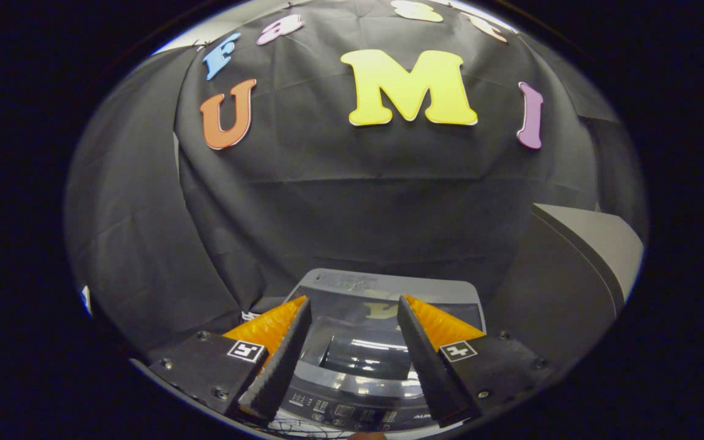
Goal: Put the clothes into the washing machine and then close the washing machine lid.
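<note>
One black cloth wall (352, 201) takes up most of the scene, hanging in creases behind everything else. To the right of it, a grey slanted panel (596, 238) juts in, its flat face angled and well apart from the fingers. Below the wall and beyond the fingertips sits the washing machine (358, 360), seen from above: a grey top with a dark glossy lid (361, 351) that lies flat and closed, light reflecting off its surface. Along the machine's near edge runs a control panel (340, 412) with small buttons and markings, too small to make out. The gripper (354, 302) hovers over the machine with its fingers spread apart, nothing between them, the lid visible through the gap. Each finger carries a small square marker (246, 351) on its body.
</note>
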A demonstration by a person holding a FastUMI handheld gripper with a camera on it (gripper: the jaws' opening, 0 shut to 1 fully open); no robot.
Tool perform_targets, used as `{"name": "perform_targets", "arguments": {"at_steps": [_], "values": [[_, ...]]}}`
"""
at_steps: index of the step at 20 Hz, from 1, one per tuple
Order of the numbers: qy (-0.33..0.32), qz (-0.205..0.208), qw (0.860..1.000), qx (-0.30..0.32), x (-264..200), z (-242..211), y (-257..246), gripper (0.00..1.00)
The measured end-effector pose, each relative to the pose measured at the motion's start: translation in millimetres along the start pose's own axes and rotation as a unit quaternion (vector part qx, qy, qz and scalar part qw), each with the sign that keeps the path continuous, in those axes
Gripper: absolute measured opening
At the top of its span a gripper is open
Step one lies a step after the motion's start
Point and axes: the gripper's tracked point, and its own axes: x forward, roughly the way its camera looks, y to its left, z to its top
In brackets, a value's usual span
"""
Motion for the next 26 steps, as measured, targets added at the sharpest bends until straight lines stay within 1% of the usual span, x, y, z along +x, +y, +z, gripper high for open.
{"name": "perform_targets", "arguments": {"at_steps": [5, 9, 13, 15, 17, 21, 26], "values": [[-0.021, -0.009, 1.000, -0.007, -51.3, -3.0, -9.9, 0.90], [-0.052, -0.024, 0.998, -0.001, -112.7, -1.5, -33.2, 0.90], [-0.076, -0.061, 0.995, -0.006, -185.8, -4.4, -78.0, 0.90], [-0.093, -0.076, 0.993, -0.001, -228.5, -5.5, -104.6, 0.93], [-0.105, -0.079, 0.991, 0.011, -264.0, -9.9, -127.3, 0.95], [-0.119, -0.099, 0.988, 0.027, -325.2, -17.2, -177.4, 0.95], [-0.133, -0.095, 0.986, 0.030, -388.5, -28.9, -231.2, 0.97]]}}
